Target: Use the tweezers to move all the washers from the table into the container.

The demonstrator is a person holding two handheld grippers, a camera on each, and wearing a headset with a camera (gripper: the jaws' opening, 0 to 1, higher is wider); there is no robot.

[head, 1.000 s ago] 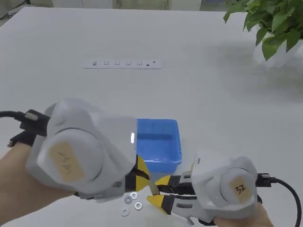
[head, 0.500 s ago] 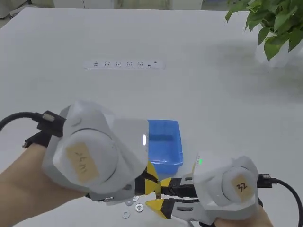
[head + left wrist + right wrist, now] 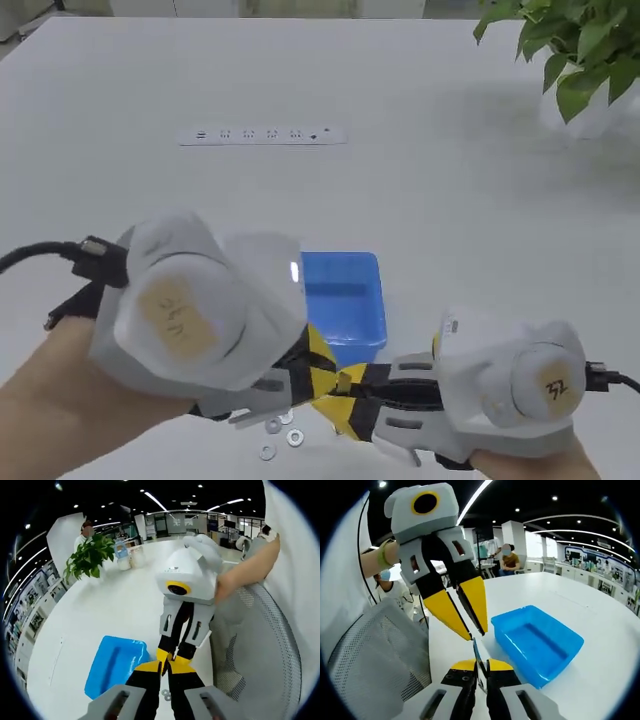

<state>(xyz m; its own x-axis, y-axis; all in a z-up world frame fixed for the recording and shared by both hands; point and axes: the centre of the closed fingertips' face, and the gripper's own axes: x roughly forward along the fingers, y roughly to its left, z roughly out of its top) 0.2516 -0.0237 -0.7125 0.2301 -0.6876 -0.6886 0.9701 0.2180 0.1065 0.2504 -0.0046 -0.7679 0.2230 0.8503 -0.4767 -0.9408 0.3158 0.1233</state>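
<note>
Tweezers in the right gripper, near blue container

Head view looks steeply down, close above the table; the gripper views face each other, near: right gripper at 12 o'clock, left gripper at 11 o'clock; all three share the blue container.

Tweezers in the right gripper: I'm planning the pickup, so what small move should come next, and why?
Probably tip the right gripper down so the tweezers it is shut on reach the washers. These lie loose on the table near the blue container, and I see no washer in the tweezers.
</note>
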